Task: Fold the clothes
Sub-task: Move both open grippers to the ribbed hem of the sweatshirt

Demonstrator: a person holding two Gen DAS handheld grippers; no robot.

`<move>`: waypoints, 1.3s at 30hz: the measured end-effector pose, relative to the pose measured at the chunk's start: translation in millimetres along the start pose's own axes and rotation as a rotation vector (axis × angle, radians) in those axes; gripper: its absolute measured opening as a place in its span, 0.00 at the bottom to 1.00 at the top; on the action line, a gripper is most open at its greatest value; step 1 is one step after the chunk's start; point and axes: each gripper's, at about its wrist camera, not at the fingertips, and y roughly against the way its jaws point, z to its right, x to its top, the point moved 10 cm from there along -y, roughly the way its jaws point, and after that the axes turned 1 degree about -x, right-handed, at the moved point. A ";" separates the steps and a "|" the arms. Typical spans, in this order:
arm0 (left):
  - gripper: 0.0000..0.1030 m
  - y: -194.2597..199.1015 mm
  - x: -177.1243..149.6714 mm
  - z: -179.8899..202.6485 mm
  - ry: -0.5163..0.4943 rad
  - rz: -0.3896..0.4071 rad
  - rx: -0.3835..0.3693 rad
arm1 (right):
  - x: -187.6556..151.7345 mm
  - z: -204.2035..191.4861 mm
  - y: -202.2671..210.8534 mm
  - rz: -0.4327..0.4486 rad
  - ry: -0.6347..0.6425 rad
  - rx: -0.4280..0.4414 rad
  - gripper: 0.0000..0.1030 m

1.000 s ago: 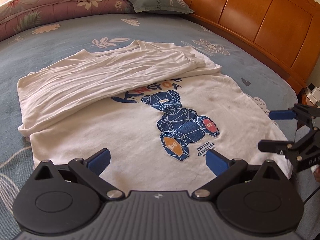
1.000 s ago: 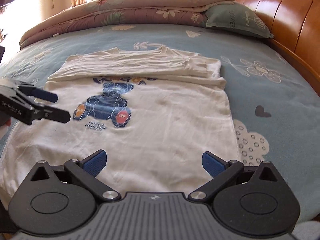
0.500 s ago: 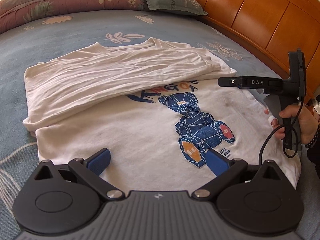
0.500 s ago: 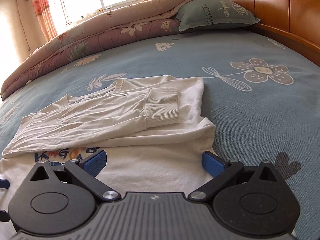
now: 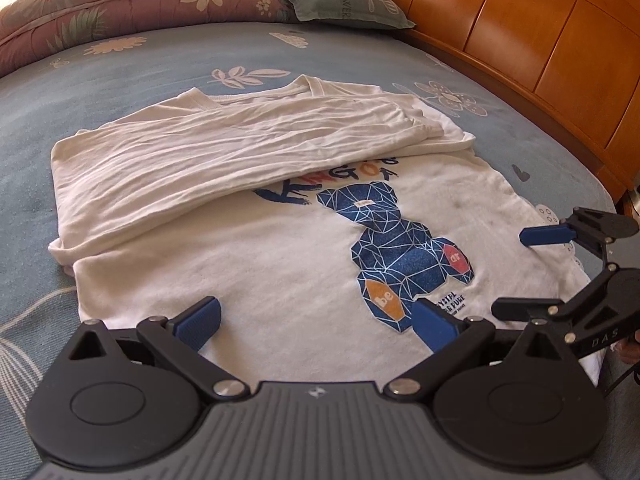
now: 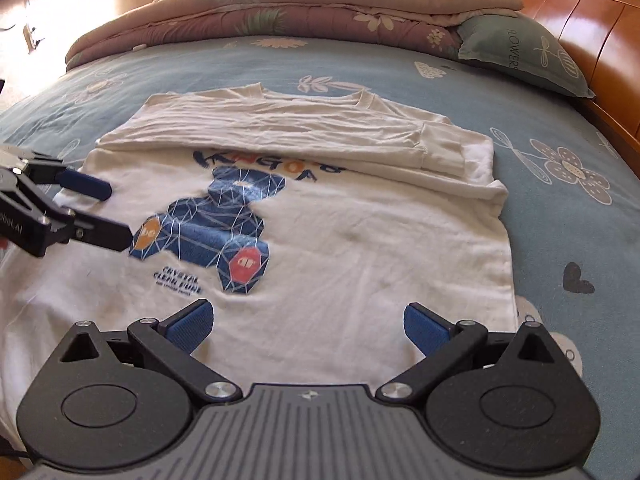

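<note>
Shirt (image 5: 280, 264) is lying flat on the bed (image 5: 120, 64), print up, sleeves already folded across the chest. I'm hovering the left hand-held gripper (image 5: 316, 320) and right hand-held gripper (image 6: 306, 322) over the hem, both spread wide, pinching nothing. Looks like I'm setting up the bottom-to-top fold. Next I'm needing each gripper on a hem corner, then lifting together toward the collar.
</note>
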 end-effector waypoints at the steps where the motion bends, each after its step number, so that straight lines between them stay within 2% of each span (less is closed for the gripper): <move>1: 0.98 -0.1 -0.2 0.1 -0.002 0.000 0.001 | -4.8 0.3 2.9 0.010 -0.018 -0.005 1.00; 8: 0.98 3.1 -1.0 1.1 -0.007 0.004 0.010 | -29.5 7.7 27.6 -0.047 -0.076 -0.062 1.00; 11: 0.98 4.5 -1.4 2.7 -0.018 0.007 0.014 | -39.3 0.1 41.9 -0.027 -0.063 -0.040 1.00; 13: 0.98 4.5 -2.1 3.7 -0.024 0.006 0.014 | -47.9 -3.7 39.2 -0.047 -0.055 -0.035 1.00; 15: 0.98 4.3 -3.1 4.5 -0.027 0.003 0.015 | -53.7 -3.6 37.7 -0.031 -0.072 -0.042 1.00; 23: 0.98 7.9 -3.7 13.8 -0.060 0.014 0.012 | -58.3 -4.8 42.3 0.010 -0.084 -0.061 1.00; 35: 0.98 27.1 -14.2 68.0 -0.217 0.131 0.000 | -59.2 -4.6 41.7 0.014 -0.088 -0.062 1.00; 39: 0.98 33.1 -35.0 79.1 -0.205 0.113 0.065 | -59.6 -4.6 42.0 0.030 -0.075 -0.050 1.00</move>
